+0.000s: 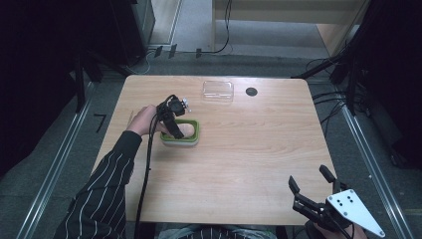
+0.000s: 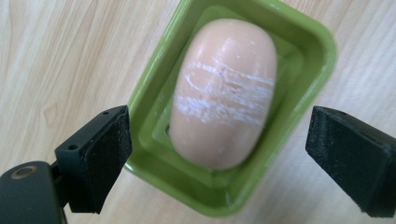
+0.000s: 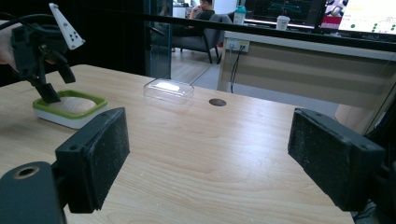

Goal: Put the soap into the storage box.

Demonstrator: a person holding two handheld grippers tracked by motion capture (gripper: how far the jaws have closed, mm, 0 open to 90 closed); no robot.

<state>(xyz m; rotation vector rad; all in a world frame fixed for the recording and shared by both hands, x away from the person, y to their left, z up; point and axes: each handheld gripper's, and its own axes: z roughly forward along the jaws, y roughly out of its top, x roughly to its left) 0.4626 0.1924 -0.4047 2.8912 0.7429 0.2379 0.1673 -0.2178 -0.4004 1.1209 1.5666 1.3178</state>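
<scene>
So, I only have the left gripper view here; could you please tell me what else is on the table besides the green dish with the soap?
Observer: A clear plastic lid lies at the far side of the table, apart from the green dish.
Operator: Thank you. Where is the right hand's tool?
Observer: The right tongs hang open over the table's near right corner, with nothing between them.
Operator: And is my left tool touching the dish?
Observer: The left tongs point down into it over the soap, open, not gripping it.
</scene>
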